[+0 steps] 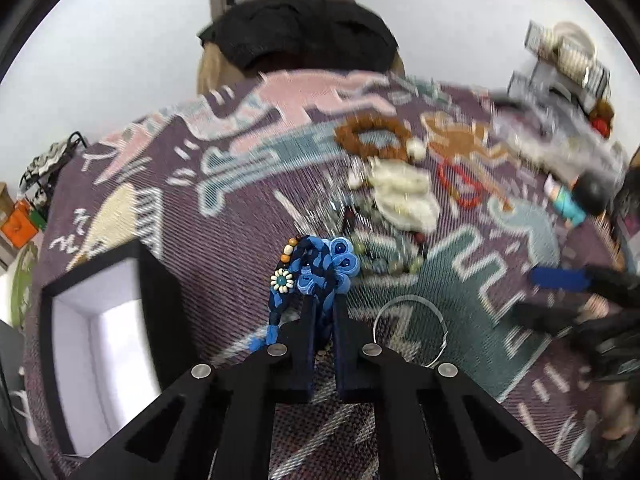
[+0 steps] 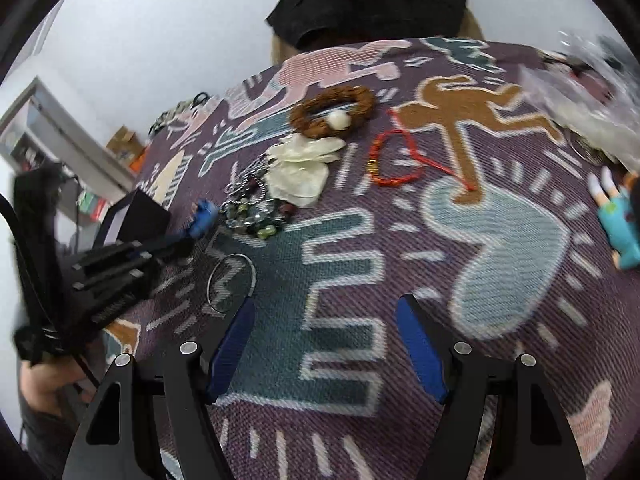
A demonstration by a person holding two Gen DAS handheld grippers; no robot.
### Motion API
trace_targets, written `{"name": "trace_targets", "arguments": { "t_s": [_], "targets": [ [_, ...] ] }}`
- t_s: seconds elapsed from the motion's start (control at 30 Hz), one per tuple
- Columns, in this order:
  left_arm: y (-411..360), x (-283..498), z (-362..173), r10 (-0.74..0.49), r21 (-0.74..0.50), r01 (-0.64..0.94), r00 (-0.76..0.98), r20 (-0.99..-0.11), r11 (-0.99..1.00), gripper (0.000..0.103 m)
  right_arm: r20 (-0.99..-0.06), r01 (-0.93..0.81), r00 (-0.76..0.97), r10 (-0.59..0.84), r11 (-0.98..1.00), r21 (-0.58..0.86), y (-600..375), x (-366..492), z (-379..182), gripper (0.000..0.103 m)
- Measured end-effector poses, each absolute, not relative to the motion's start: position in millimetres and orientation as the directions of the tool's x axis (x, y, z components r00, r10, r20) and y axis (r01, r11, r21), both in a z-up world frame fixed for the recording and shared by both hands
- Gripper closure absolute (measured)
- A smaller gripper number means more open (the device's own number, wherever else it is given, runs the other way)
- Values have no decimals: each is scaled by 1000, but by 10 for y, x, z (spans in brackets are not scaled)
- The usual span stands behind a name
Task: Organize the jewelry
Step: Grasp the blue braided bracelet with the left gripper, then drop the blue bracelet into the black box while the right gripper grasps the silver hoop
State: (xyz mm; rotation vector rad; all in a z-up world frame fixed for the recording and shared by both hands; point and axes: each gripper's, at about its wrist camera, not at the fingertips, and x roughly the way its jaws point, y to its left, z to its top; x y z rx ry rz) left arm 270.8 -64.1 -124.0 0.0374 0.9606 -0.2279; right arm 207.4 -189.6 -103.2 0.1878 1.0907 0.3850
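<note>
Left gripper (image 1: 322, 308) jaws pinch only the blue braided fabric-flower necklace (image 1: 316, 272) cord, right gripper (image 2: 326, 312) jaws wide and empty; risk: dangling tail snags the mixed-bead strand (image 1: 384, 256) just ahead.

tablecloth (image 2: 500, 240): coarse woven cloth, matt | blue bracelet (image 1: 316, 272): braided fabric | bangle (image 2: 232, 282): thin shiny metal
</note>
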Motion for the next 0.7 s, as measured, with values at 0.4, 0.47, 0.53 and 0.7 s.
{"name": "trace_targets", "arguments": {
  "t_s": [0.4, 0.47, 0.53, 0.7],
  "targets": [
    [-230, 2506, -654, -239, -163, 175, 660, -712, 971, 96, -877, -382, 341, 339, 902, 201, -1285, 2178, -1101, 29],
    [-168, 2462, -600, -244, -173, 172, 671, -700, 970, 96, -886, -415, 326, 330, 892, 180, -1157, 2188, -1127, 29],
    [-108, 2415, -557, -241, -171, 169, 682, -691, 971, 96, -895, -439, 316, 316, 884, 157, -1037, 2195, -1157, 29],
    [127, 2323, -511, -221, -175, 139, 697, -682, 975, 96, -907, -483, 330, 260, 873, 74, -838, 2201, -1187, 28]
  ]
}}
